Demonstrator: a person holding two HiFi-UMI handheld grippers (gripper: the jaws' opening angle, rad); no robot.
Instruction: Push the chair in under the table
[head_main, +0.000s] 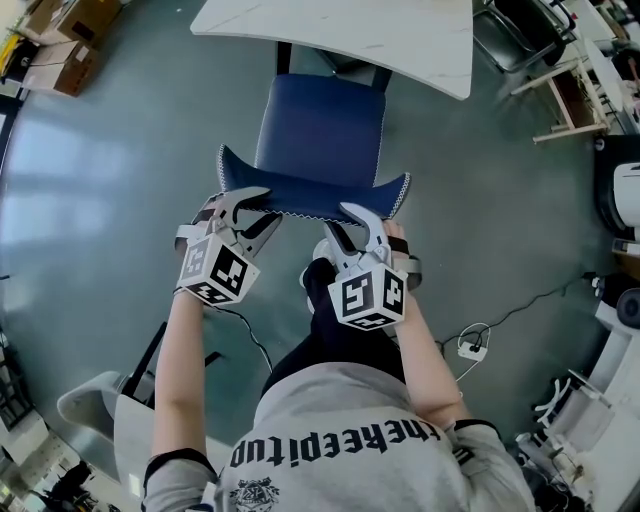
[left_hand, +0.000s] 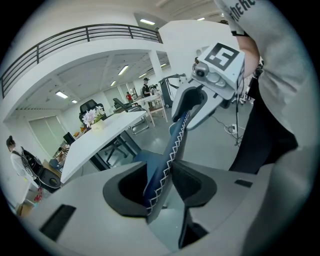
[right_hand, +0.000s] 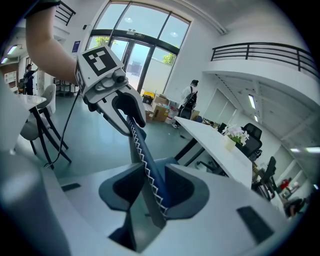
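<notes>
The chair (head_main: 320, 130) stands with its navy seat's far edge just reaching the near rim of the white table (head_main: 400, 35). Its backrest (head_main: 310, 195) is on our side, the stitched top edge running left to right. We hold that edge towards both ends: the left gripper (head_main: 245, 208) and right gripper (head_main: 360, 222) each clamp it, equally near. The table lies straight beyond, so we judge the push goes directly away. The shirt print, upside down, seems to read "thekeepitup".

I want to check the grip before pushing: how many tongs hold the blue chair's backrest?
2. The left tongs clamp the backrest near its left end; the right tongs clamp it near its right end. Neither is hidden.
</notes>
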